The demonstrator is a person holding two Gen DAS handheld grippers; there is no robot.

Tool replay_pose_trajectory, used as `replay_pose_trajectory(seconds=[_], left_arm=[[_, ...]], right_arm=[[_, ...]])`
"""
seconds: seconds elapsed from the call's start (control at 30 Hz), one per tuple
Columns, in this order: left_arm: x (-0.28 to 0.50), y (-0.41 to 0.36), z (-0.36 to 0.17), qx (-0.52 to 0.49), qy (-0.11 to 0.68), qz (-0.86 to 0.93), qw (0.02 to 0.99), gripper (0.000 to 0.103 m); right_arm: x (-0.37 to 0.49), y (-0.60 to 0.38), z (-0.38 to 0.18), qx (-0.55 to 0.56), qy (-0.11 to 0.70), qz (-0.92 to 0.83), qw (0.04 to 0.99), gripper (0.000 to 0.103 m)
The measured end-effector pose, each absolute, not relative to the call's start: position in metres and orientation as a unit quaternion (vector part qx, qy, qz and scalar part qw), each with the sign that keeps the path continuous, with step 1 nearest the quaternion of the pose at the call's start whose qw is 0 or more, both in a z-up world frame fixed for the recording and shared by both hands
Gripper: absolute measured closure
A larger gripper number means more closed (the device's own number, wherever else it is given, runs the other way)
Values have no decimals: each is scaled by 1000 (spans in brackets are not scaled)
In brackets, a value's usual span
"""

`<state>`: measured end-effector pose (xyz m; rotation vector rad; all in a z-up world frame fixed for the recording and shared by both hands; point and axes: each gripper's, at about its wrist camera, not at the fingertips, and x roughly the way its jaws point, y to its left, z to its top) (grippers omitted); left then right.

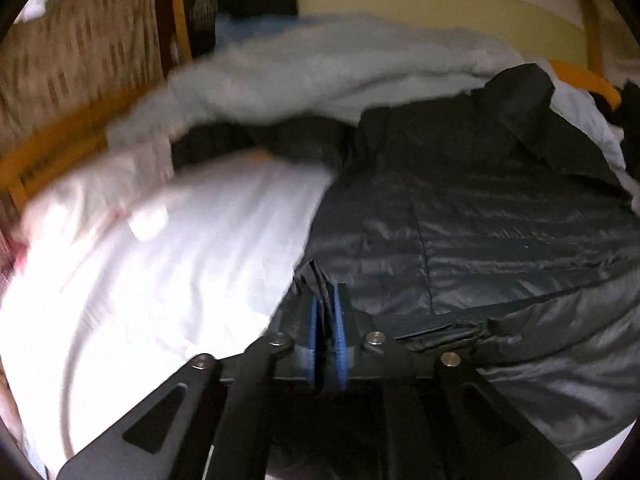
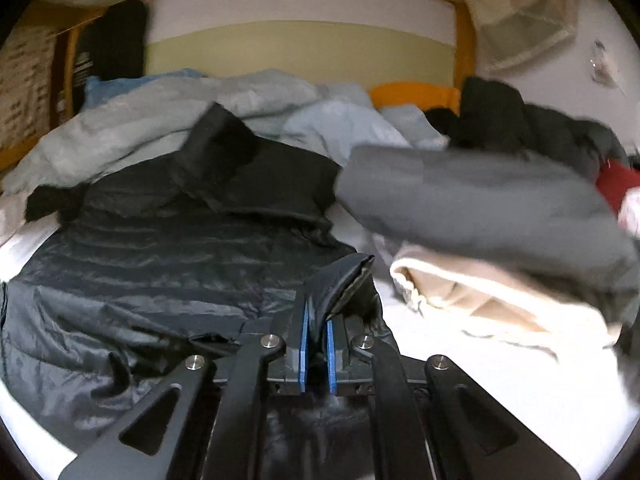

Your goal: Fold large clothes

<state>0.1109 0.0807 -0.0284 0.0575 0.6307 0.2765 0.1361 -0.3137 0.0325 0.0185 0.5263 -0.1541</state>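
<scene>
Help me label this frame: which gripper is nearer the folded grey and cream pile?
Right. The right gripper, pinching the dark puffer jacket, sits just beside the pile. The left gripper grips the jacket's opposite side; its view never shows the pile.

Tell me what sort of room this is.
Most likely a bedroom: a dark puffer jacket lies on a white bedsheet inside a wooden bed frame, with a rumpled pale duvet and more clothes piled around.
</scene>
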Motion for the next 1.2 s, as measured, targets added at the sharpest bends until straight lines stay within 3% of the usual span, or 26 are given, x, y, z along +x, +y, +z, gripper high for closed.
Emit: replay_pose_trajectory(seconds=[0.03, 0.1, 0.13, 0.17, 0.23, 0.4, 0.6, 0.7, 0.8, 0.83, 0.87, 0.93, 1.03, 1.07, 1.2], left_arm=[[108, 79, -25, 30, 300, 141, 943, 79], [93, 78, -14, 24, 250, 150, 956, 38], [82, 78, -6, 24, 221, 159, 962, 28], [71, 77, 2, 26, 192, 162, 967, 20], [47, 71, 19, 28, 148, 126, 981, 20], [5, 36, 39, 13, 144, -88, 986, 20], [22, -38, 5, 63, 260, -179, 947, 23], [40, -59, -14, 71, 292, -152, 941, 25], [69, -65, -24, 56, 316, -136, 937, 28], [79, -65, -26, 46, 324, -135, 935, 29], [87, -64, -28, 37, 328, -135, 934, 29], [97, -59, -29, 24, 333, -133, 933, 29], [99, -48, -35, -13, 338, -141, 930, 29], [97, -45, -34, -24, 335, -142, 931, 29], [88, -29, -25, -36, 317, -129, 939, 29]], right_arm=[[139, -311, 31, 3, 259, -87, 962, 96], [139, -305, 33, -22, 246, -111, 963, 89], [134, -301, 37, -38, 233, -134, 962, 69], [131, -300, 40, -46, 221, -153, 962, 34], [111, -304, 54, -44, 171, -196, 965, 0], [77, -313, 88, -13, 136, -170, 976, 0], [62, -273, 81, 42, 264, 209, 941, 0], [63, -233, 60, -1, 279, 221, 934, 2], [76, -203, 37, -114, 276, 138, 944, 18], [87, -202, 27, -128, 291, 111, 941, 29], [101, -211, 18, -116, 316, 94, 937, 40], [120, -238, 7, -45, 358, 86, 929, 47], [136, -280, 2, 6, 370, 38, 928, 74], [138, -284, 1, -5, 369, 21, 929, 79], [136, -303, -6, -1, 376, 0, 927, 79]])
